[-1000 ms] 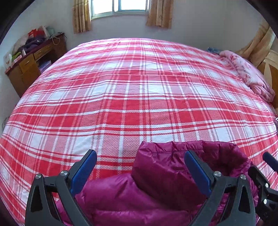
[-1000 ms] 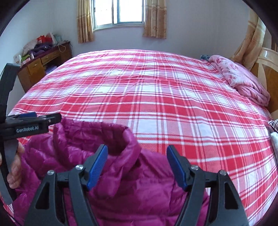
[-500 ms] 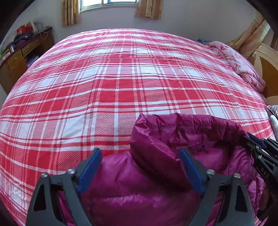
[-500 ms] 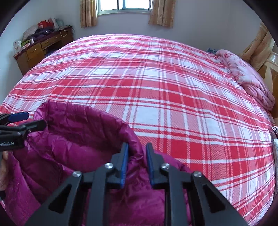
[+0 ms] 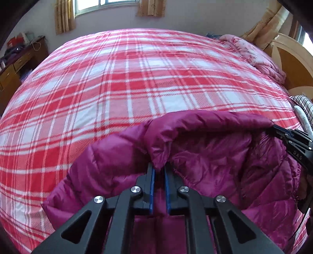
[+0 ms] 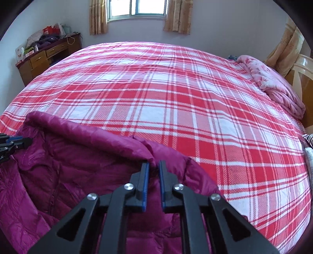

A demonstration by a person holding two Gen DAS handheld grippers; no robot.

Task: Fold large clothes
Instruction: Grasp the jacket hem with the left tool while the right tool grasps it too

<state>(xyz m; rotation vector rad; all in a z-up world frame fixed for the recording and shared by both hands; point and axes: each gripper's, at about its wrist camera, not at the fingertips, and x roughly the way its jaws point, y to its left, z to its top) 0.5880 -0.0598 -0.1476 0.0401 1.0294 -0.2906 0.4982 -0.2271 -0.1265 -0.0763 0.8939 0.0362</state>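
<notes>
A magenta puffer jacket (image 5: 215,156) lies at the near edge of a bed with a red and white plaid cover (image 5: 137,78). My left gripper (image 5: 158,169) is shut on the left end of the jacket's collar. My right gripper (image 6: 154,167) is shut on the right end of the collar of the jacket (image 6: 68,166). The collar is stretched between the two grippers and held a little above the bed. The right gripper also shows at the right edge of the left wrist view (image 5: 277,130); the left gripper shows at the left edge of the right wrist view (image 6: 27,140).
A folded pink quilt (image 6: 273,86) lies at the bed's far right by a wooden headboard (image 5: 293,58). A wooden desk with clutter (image 6: 45,54) stands at the far left under a window (image 6: 137,7). Striped fabric (image 5: 305,105) lies at the right edge.
The right gripper shut on the collar first, then the left gripper shut on its other end. The collar now spans between them, pulled wider.
</notes>
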